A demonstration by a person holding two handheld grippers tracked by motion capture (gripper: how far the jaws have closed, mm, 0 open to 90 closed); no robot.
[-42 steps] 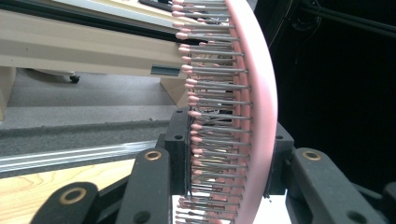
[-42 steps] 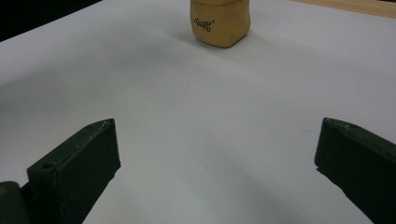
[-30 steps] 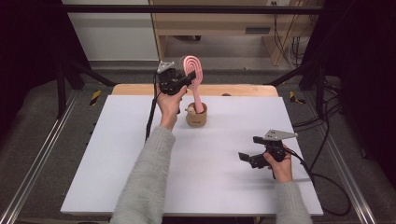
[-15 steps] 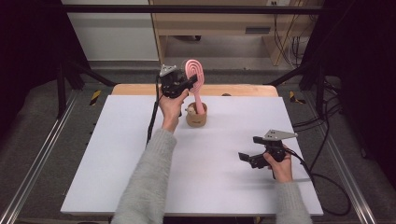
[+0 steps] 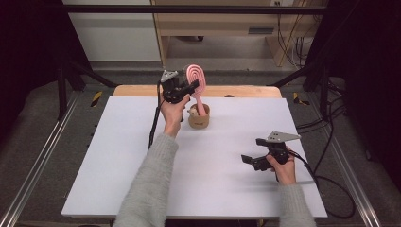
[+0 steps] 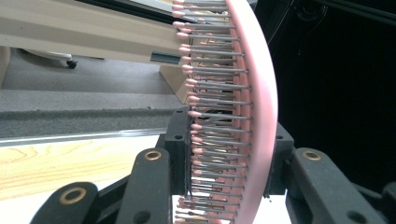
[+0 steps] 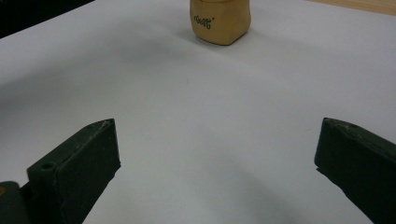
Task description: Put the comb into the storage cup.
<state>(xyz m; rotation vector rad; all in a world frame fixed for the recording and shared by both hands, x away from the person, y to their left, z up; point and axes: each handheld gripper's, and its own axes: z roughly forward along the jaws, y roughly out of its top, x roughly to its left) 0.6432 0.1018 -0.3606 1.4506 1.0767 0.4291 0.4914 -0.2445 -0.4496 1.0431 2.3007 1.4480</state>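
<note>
A pink paddle hairbrush [image 5: 196, 77] stands upright, and its handle reaches down into a tan holder cup [image 5: 199, 119] at the back middle of the white table [image 5: 118, 165]. My left gripper [image 5: 192, 85] is shut on the brush head from the left, above the cup. In the left gripper view the black jaws clamp the brush [image 6: 256, 116] edge-on, its metal bristles with pink tips pointing left. My right gripper [image 5: 249, 161] hovers low over the table's right side, open and with nothing between its fingers. In the right gripper view the cup [image 7: 219, 21] is far ahead of the spread jaws [image 7: 217, 154].
A wooden strip [image 5: 236, 91] runs along the table's far edge. Black cables [image 5: 331, 184] trail off the right side. Dark frame posts [image 5: 64, 80] stand at the left and right, and a wooden bench [image 5: 213, 28] stands behind.
My left gripper has come down slightly with the brush, toward the cup. The right gripper has stayed in place.
</note>
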